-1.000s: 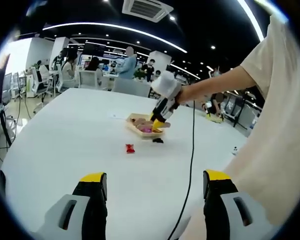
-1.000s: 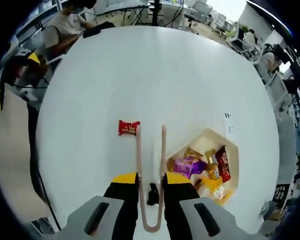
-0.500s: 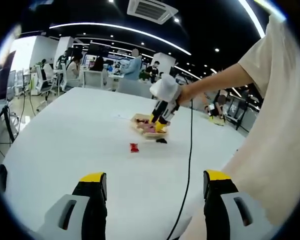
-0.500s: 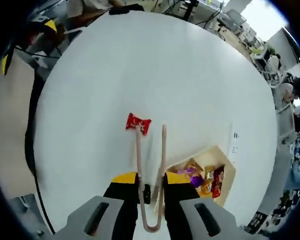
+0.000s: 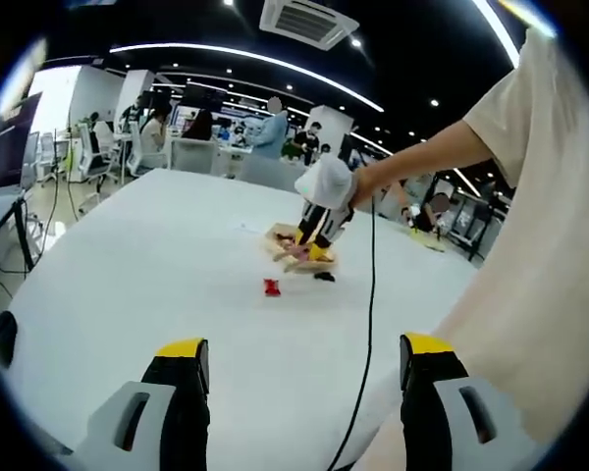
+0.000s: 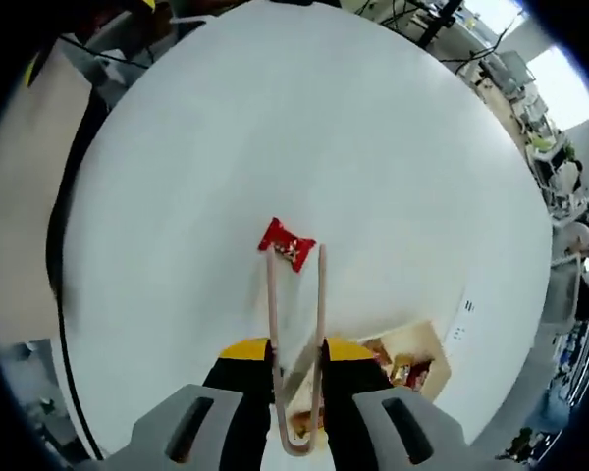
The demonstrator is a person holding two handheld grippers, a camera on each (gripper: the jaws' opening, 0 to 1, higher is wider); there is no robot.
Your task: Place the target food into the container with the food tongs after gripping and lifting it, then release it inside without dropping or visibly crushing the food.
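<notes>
Right gripper (image 6: 294, 355): my fingers clamp the food tongs (image 6: 295, 343), tips spread just short of the candy.
Candy (image 6: 287, 241): red wrapper, flat on the white surface (image 6: 373, 147).
Container (image 6: 420, 355): beside my fingers, snacks inside.
Left gripper (image 5: 299, 378): fingers wide, holding nothing.

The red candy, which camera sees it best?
The right gripper view: the red candy lies big and clear on the white table, just past the tongs' tips. In the left gripper view it is a tiny red speck near the tray.
</notes>
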